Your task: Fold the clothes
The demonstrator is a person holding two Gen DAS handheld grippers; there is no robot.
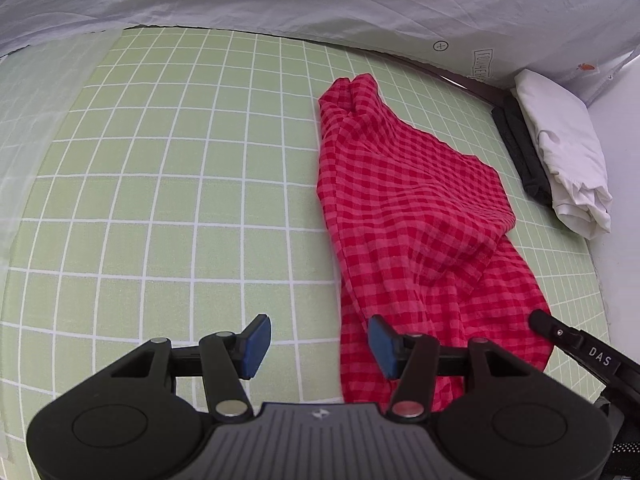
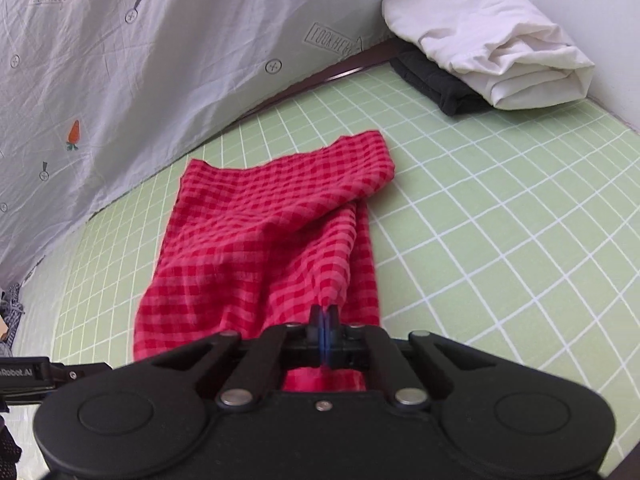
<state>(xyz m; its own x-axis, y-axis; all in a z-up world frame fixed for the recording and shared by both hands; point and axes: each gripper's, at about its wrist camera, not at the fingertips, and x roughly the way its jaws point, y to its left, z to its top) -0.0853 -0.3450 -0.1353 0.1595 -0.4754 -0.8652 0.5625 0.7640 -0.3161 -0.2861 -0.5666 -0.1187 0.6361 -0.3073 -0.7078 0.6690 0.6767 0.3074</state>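
A red checked garment lies lengthwise on the green grid mat, partly doubled over itself. My left gripper hovers open at the garment's near left edge, its right blue pad over the cloth and nothing between the pads. In the right wrist view the same garment stretches away from me, and my right gripper is shut on a pinched fold of its near edge, lifting it slightly. The right gripper's black body shows at the lower right of the left wrist view.
A folded white garment rests on a folded dark one in the far right corner of the mat. A wrinkled pale printed sheet hangs along the back edge. A white wall bounds the right side.
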